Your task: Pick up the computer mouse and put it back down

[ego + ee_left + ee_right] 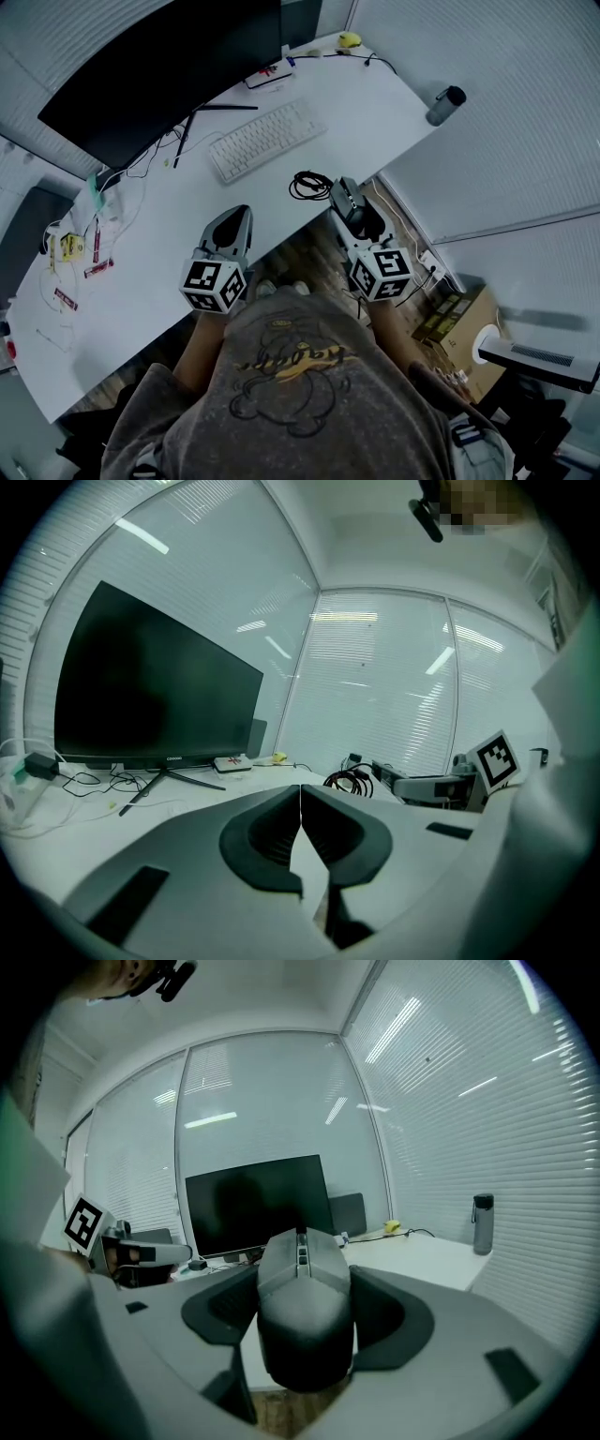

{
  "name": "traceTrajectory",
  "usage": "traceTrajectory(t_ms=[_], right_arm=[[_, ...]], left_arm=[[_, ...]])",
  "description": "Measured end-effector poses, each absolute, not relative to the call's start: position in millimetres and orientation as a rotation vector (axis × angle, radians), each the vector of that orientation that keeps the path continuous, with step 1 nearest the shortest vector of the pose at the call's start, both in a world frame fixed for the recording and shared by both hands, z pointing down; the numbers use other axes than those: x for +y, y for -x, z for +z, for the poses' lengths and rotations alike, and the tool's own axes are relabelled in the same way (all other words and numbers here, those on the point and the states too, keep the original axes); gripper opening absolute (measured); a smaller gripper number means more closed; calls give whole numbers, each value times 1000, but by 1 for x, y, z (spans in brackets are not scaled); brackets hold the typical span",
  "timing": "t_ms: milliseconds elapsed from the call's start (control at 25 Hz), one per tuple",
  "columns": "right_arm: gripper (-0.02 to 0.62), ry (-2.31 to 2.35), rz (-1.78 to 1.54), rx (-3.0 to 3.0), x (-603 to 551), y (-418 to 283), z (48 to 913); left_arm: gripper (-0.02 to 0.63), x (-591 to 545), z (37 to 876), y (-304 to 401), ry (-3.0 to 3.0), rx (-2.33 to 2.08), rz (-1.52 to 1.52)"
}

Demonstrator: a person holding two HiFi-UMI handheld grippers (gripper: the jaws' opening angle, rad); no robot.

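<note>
Right gripper (305,1274) clamps the computer mouse (305,1321) by its 2 sides, buttons up, jaws part-spread around the body. I'd say the side grip keeps it level for set-down. Mouse looks lifted, at the front edge of the desk (169,244), near the coiled cable (309,184). Left gripper (300,803) is empty, jaws closed together, parked over the desk clear of the work. Put-down not yet done.

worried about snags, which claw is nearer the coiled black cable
Right. The right claw, gripping the dark grey computer mouse, is just right of the coiled black cable in the head view; the shut, empty left claw is farther off, lower left.
</note>
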State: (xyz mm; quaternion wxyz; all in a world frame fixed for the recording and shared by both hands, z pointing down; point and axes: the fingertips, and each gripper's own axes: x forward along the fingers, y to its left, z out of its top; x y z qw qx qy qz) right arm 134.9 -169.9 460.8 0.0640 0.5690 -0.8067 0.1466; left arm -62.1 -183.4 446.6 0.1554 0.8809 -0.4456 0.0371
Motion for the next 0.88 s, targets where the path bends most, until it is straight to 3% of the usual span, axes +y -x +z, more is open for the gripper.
traceTrajectory(t_ms=[880], right_arm=[[299, -1717, 450, -2439, -178, -143, 457]], left_arm=[[20, -192, 447, 52, -2518, -1288, 102]])
